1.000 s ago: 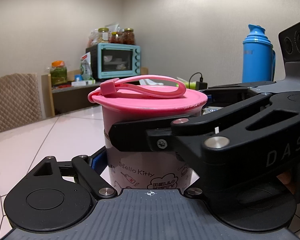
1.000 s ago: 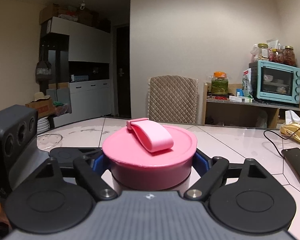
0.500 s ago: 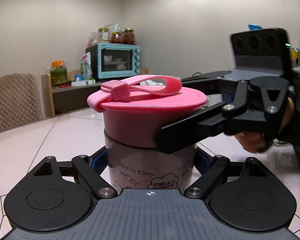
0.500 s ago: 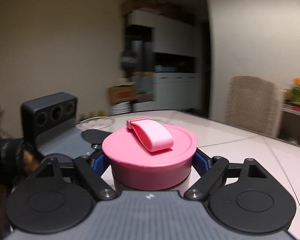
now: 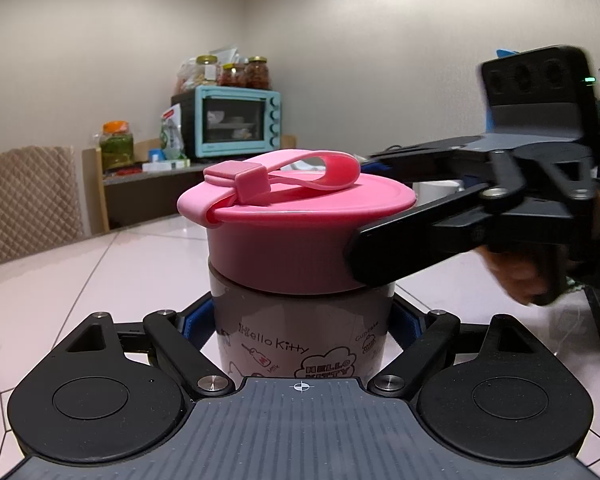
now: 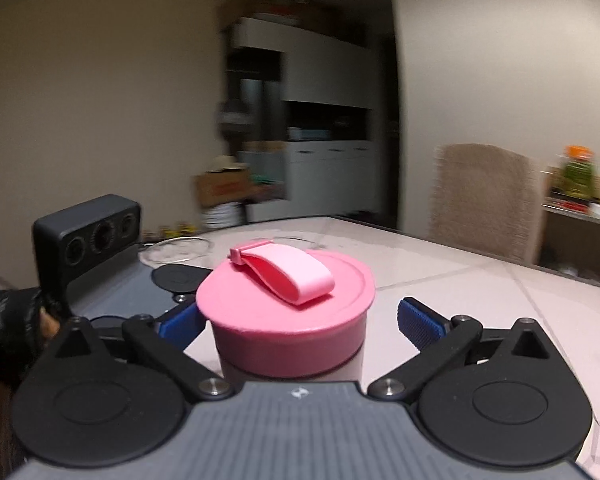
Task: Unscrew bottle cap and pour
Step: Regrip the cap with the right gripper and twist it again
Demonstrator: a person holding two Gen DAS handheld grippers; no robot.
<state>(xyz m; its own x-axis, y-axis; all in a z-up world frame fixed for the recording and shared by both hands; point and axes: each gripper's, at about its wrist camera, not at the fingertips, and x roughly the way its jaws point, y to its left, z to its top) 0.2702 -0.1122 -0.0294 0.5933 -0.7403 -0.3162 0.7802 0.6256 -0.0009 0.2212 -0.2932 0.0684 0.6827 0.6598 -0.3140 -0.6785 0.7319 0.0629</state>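
1. Since the earlier frames, our right gripper (image 6: 302, 322) had swung around the pink cap (image 6: 286, 320) with it clamped, turning the strap (image 5: 284, 176) with it, and its jaws had just been opening; the cap sat between them with a clear gap at the right pad and the left pad close beside it.
2. Our left gripper (image 5: 302, 322) kept its place, its blue pads (image 5: 192, 320) pressed on either side of the bottle (image 5: 300, 332), just below the cap.
3. We saw the bottle standing upright on the table (image 5: 100, 272), right in front of the left gripper and between its fingers, with the cap on top of it.
4. We judged one twist finished and the right gripper letting go to re-grip; a narrow dark seam showed under the cap's rim, but we could not tell how loose the thread was.
5. Left to do, as we judged it: more turns, lifting the cap off, then the pour.
6. We saw something white (image 5: 436, 190) beyond the cap in the left wrist view, perhaps a cup, but it was too hidden to say.
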